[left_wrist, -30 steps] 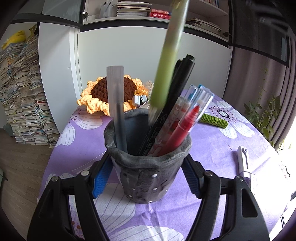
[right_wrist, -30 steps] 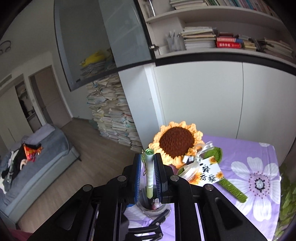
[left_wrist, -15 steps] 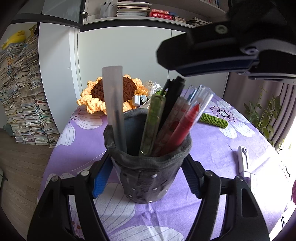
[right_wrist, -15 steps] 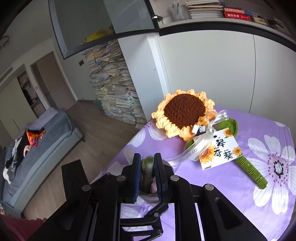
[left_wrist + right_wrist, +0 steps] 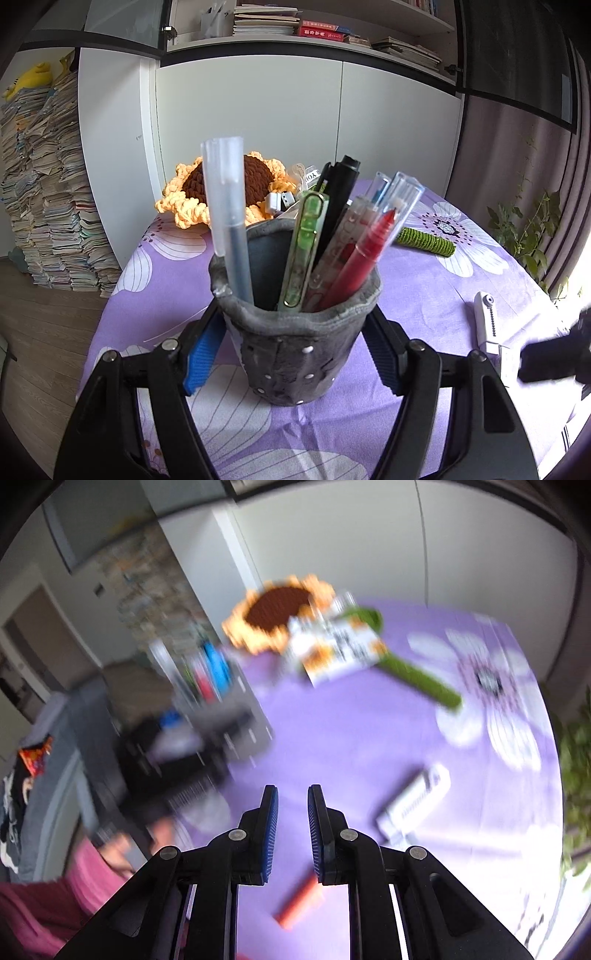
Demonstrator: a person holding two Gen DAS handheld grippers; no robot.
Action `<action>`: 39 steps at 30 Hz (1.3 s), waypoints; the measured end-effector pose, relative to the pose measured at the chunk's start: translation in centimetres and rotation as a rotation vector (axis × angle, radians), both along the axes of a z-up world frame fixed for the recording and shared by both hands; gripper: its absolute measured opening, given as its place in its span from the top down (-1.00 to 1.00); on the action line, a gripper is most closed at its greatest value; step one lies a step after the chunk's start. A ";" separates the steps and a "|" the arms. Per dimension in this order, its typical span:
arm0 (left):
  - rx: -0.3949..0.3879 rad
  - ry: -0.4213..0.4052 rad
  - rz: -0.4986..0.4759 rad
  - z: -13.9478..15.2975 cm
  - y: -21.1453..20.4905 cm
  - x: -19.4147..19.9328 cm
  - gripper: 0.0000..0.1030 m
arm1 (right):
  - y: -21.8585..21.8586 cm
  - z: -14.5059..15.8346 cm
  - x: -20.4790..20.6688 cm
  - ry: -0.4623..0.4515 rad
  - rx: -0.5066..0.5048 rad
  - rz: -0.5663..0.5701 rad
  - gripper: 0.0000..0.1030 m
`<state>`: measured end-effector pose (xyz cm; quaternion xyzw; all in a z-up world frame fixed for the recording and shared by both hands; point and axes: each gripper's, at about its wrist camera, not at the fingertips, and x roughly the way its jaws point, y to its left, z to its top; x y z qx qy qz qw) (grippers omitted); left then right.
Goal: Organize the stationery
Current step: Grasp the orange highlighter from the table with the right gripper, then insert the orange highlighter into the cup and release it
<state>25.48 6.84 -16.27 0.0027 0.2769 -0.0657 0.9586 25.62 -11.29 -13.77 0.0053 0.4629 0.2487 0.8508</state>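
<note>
One red pen on surface, just below my empty right fingers, slightly apart; long axis diagonal. Left fingers easing off pen cup, pads still touching.

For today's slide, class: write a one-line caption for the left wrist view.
Left gripper, jaws opening, flanks a grey pen pot full of pens on a purple flowered tablecloth.

Pens upright in holder on table, crocheted sunflower behind holder, stapler right of holder, cabinet behind table.
</note>
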 end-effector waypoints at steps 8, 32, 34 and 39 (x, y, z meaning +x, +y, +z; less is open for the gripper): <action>0.008 -0.043 0.002 0.4 0.1 -0.9 -0.60 | -2.2 -4.8 -1.4 0.199 0.027 -0.047 0.21; -0.005 -0.121 -0.011 1.2 0.3 -2.1 -0.36 | 0.7 -6.3 -0.8 0.193 -0.064 -0.044 0.70; -0.024 -0.084 -0.016 1.0 0.5 -1.9 -0.33 | 1.1 -6.5 -0.8 0.197 -0.059 -0.020 0.70; -0.106 -0.054 -0.024 0.8 1.4 -2.1 -0.33 | 0.7 -4.9 -1.0 0.153 0.014 -0.014 0.71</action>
